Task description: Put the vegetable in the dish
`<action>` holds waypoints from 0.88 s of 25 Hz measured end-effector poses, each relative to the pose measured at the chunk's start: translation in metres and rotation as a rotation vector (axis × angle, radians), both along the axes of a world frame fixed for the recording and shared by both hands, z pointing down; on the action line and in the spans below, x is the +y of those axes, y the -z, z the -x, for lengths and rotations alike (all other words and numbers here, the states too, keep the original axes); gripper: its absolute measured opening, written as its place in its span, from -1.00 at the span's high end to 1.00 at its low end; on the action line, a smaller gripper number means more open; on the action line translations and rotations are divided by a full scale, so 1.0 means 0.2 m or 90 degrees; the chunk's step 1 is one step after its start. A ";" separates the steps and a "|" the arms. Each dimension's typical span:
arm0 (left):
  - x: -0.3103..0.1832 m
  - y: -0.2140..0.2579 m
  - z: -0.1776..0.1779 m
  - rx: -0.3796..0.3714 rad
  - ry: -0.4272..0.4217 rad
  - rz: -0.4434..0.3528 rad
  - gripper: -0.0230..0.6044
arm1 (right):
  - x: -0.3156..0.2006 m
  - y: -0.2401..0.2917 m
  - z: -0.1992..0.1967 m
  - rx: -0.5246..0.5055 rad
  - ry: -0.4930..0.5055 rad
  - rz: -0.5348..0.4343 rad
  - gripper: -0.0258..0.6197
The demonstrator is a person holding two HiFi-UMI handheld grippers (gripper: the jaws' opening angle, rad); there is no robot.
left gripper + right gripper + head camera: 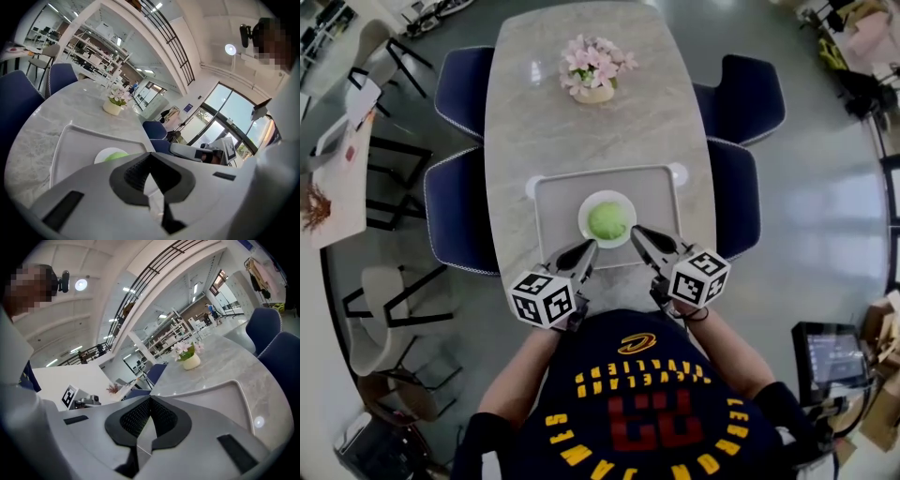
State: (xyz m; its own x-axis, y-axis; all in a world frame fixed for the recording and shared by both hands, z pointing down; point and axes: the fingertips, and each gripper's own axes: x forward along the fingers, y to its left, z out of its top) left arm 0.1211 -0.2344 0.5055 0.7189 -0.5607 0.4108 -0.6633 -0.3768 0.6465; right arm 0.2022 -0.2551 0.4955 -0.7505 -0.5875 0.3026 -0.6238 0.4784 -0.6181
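Note:
A round green vegetable (607,221) lies in a white dish (585,214) on a grey tray (558,202) on the marble table. My left gripper (586,248) is at the tray's near edge, just left of the dish, jaws shut and empty. My right gripper (639,232) is close to the dish's near right side, also shut on nothing. In the left gripper view the vegetable (116,155) and dish (101,156) peek over the closed jaws (150,154). The right gripper view shows its closed jaws (150,398) above the tray (225,399); the dish is hidden there.
A pot of pink flowers (594,70) stands at the table's far end. Dark blue chairs (455,211) (733,192) flank both sides of the table. Two small white discs (678,172) (532,186) lie at the tray's far corners. The person's torso is at the near edge.

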 end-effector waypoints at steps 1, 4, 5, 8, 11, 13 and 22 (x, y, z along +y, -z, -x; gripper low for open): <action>0.00 0.04 0.00 -0.002 0.004 -0.015 0.93 | 0.01 0.04 0.01 -0.006 0.003 -0.010 0.91; 0.01 0.15 0.01 -0.025 0.010 -0.068 0.93 | 0.04 0.15 0.04 -0.016 0.011 -0.038 0.91; 0.01 0.19 0.01 -0.027 0.011 -0.081 0.93 | 0.05 0.19 0.05 -0.017 0.014 -0.047 0.91; 0.03 0.29 0.01 -0.013 0.017 -0.104 0.93 | 0.08 0.27 0.06 -0.021 0.019 -0.068 0.91; 0.04 0.35 0.02 -0.002 0.023 -0.117 0.93 | 0.11 0.31 0.07 -0.021 0.021 -0.083 0.91; 0.05 0.36 0.01 -0.001 0.022 -0.123 0.93 | 0.11 0.33 0.07 -0.020 0.022 -0.092 0.91; 0.08 0.39 -0.02 -0.016 0.009 -0.146 0.93 | 0.12 0.40 0.07 -0.013 0.019 -0.122 0.91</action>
